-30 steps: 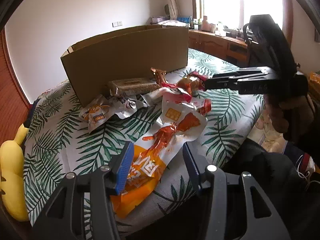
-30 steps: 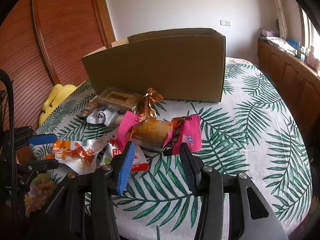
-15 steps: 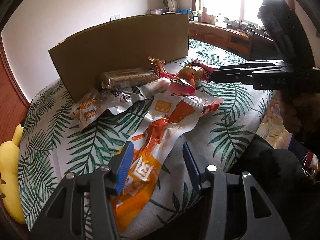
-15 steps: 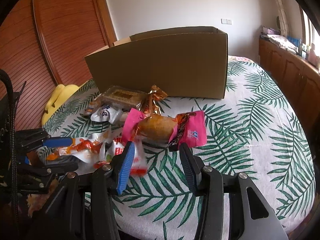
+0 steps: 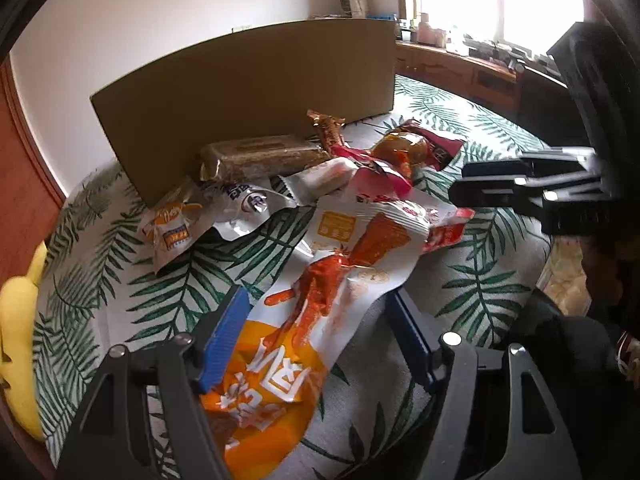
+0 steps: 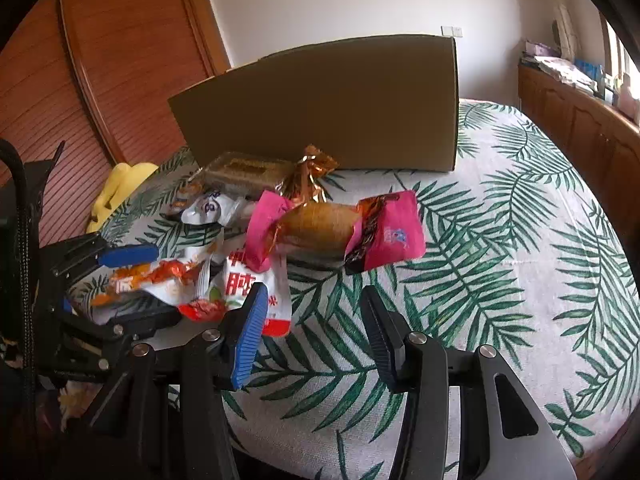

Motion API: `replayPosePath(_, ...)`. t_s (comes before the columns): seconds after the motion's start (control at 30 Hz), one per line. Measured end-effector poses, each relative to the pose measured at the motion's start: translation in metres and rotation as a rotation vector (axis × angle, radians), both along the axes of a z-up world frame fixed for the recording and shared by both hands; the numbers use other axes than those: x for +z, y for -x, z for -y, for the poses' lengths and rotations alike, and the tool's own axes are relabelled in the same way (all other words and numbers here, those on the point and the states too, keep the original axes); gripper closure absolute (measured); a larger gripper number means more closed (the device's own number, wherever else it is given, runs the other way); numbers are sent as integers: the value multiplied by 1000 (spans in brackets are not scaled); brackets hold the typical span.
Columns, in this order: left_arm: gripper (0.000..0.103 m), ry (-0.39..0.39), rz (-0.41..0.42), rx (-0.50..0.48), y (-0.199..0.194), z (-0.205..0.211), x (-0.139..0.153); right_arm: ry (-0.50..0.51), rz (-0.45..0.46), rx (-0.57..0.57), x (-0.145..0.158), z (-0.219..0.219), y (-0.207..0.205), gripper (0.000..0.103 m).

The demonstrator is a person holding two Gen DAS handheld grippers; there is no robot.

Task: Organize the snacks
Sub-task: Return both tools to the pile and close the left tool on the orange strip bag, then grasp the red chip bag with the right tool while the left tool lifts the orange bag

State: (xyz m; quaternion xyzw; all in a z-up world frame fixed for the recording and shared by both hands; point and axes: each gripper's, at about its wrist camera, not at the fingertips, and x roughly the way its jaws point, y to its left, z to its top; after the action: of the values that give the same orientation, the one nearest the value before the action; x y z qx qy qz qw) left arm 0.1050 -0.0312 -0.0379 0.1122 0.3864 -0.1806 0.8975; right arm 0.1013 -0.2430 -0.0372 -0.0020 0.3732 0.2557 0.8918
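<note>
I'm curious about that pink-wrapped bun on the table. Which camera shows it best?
The right wrist view: the pink-wrapped bun lies whole and unobstructed just ahead of the open jaws, both twisted pink ends showing. In the left wrist view the same bun sits far back in the snack pile, small and partly hidden by other packets.

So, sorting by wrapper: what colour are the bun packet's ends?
Bright pink on the bun packet, clearest in the right wrist view.
</note>
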Motion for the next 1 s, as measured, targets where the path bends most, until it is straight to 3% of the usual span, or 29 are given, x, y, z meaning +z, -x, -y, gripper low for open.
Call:
replayPosePath(0.23,32,101,-53,72,-9,-23,-1,-42,-32,-14,0,1,-10,51)
replayPosePath(0.57,59,191,-52,104,-4,-48,5,-74,-92,-93,3,3,-42,47)
replayPosePath(1.0,59,188,-46,110,-7,-45,1,-125,-103,-130,12,-6,-68,45)
